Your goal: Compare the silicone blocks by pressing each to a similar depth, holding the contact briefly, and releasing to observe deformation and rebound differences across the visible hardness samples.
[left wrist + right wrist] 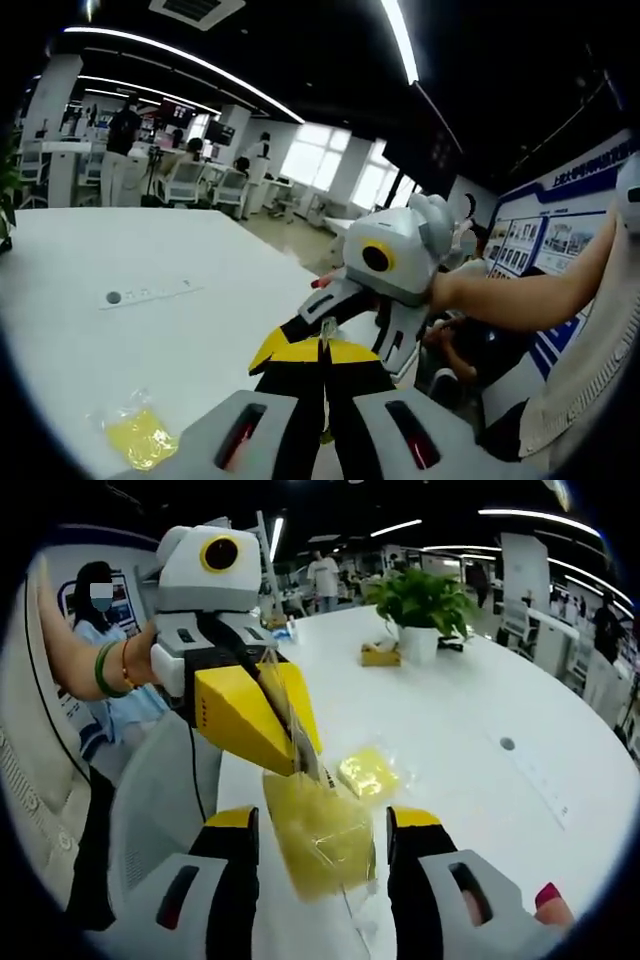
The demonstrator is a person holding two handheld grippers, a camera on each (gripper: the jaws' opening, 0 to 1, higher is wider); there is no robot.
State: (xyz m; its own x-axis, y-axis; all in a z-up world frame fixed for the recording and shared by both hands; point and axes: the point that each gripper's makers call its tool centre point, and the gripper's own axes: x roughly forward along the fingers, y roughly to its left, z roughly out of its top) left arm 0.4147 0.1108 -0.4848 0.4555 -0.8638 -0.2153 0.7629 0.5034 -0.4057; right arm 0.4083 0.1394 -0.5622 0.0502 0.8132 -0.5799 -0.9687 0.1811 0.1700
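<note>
My left gripper (322, 350) is shut, its yellow tips pinching the top of a clear bag. From the right gripper view the left gripper (300, 758) comes in from the upper left and holds that bag up. In it hangs a yellow silicone block (318, 842). My right gripper (322, 825) is open, one jaw on each side of the hanging block and apart from it. A second bagged yellow block (368, 772) lies on the white table (470, 700); it is also in the left gripper view as the yellow block (140, 436). The right gripper (350, 320) faces my left jaws.
A potted plant (420, 605) and a small yellow box (380, 654) stand at the table's far side. A flush socket strip (150, 293) is set in the tabletop. The table edge runs close on the person's side. People and chairs fill the room behind.
</note>
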